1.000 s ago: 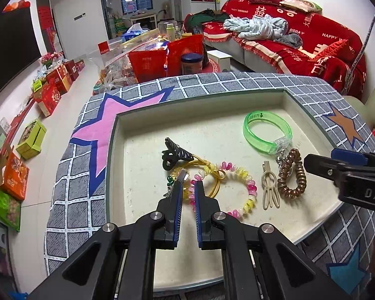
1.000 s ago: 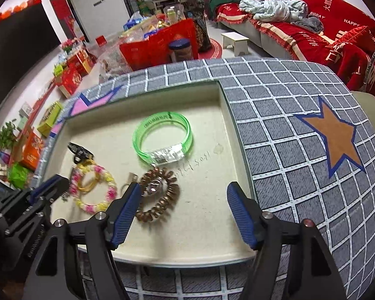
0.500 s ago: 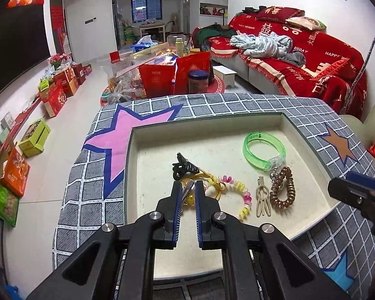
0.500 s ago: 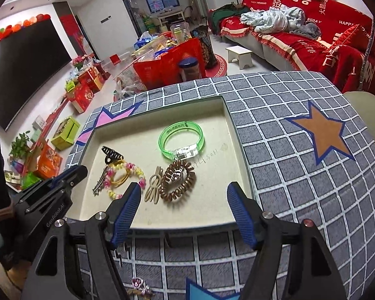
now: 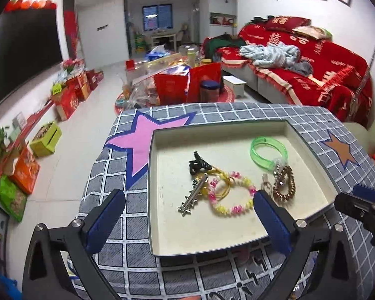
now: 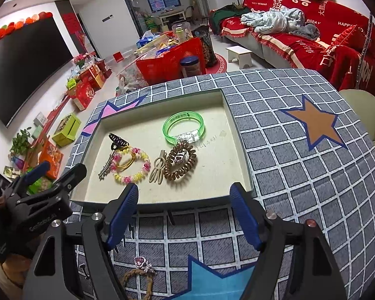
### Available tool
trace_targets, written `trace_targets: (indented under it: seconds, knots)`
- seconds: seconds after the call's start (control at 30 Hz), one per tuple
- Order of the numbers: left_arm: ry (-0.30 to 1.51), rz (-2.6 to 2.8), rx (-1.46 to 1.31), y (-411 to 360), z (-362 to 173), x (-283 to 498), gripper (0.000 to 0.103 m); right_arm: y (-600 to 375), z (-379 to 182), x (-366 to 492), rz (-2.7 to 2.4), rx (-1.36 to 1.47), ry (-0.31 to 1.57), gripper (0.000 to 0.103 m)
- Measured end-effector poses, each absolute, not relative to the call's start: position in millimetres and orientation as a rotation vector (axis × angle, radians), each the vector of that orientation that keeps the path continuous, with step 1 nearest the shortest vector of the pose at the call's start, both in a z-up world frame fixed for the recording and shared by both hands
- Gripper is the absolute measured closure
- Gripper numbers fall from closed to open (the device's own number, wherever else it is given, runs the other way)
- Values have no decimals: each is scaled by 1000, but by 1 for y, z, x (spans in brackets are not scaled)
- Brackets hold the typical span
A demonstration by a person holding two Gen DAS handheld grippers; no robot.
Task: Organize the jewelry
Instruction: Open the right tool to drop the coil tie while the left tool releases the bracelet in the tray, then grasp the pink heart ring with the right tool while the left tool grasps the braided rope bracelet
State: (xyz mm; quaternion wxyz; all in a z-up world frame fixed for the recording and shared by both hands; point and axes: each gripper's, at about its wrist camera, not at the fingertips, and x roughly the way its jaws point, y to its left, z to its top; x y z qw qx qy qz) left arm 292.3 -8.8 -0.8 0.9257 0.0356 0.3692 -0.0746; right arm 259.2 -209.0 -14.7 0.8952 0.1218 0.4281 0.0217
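A shallow cream tray (image 6: 237, 135) sits on a grey checked cloth (image 6: 300, 165) with coloured stars, and most of the jewelry lies inside it. Toward the tray's left, a silver hair clip (image 5: 193, 196), a black claw clip (image 5: 198, 166), a yellow hair tie (image 5: 221, 178) and a pink and yellow bead bracelet (image 5: 233, 195) overlap in one loose cluster. To their right lie a beige hair clip (image 6: 157, 171) and a brown spiral hair tie (image 6: 180, 163), touching each other, and beyond them a green bangle (image 6: 183, 127). Two pieces are still outside the tray, on the cloth at the near edge under the right tool: a pink gem ornament (image 6: 142, 262) and a braided tan cord (image 6: 137, 282). The left gripper (image 5: 187, 221) is held above the tray's near left side with its jaws spread wide and nothing between them. The right gripper (image 6: 183, 215) hovers over the tray's near rim, jaws also wide apart and empty. The likely trouble lies in the cluster: a pinch on one piece could drag its neighbours along, since the bracelet, tie and clips cross one another. The two loose pieces sit close beneath the right tool's body and could be nudged off the cloth's edge or simply overlooked.
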Motion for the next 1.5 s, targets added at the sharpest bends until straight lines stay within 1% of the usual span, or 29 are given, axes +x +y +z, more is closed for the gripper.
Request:
trace_targets:
  seconds: [0.1,0.2,0.27,0.5,1.0,1.1,1.17,1.2,1.27,1.4,1.47,1.5]
  knots:
    - [749,-148,89,-6,-1,289,0,-207,-15,254,44,251,887,25]
    - [743,-145,88,-1,1,280,0,-205,-14,246,43,249,880,20]
    - [749,-149,81,4,-1,274,0,-204,-13,241,42,248,877,11]
    - [773,-158,76,18,-7,234,0,-195,-20,223,70,253,917,11]
    - [928,-240,41,24,-49,160,0,-157,-65,212,138,162,1048,11]
    - [950,-240,31,24,-54,156,0,-145,-71,214,149,115,1060,16]
    - [958,-237,30,24,-56,154,0,-139,-75,215,161,95,1072,25]
    - [961,-238,29,23,-57,154,0,-139,-76,216,165,91,1077,27]
    - [966,-238,31,22,-58,152,0,-135,-80,218,171,76,1088,36]
    - [975,-238,40,20,-60,151,0,-131,-83,218,172,38,1090,47]
    - [978,-239,40,19,-61,152,0,-129,-83,218,175,18,1088,56]
    - [979,-239,41,19,-61,152,0,-127,-83,218,172,5,1085,58]
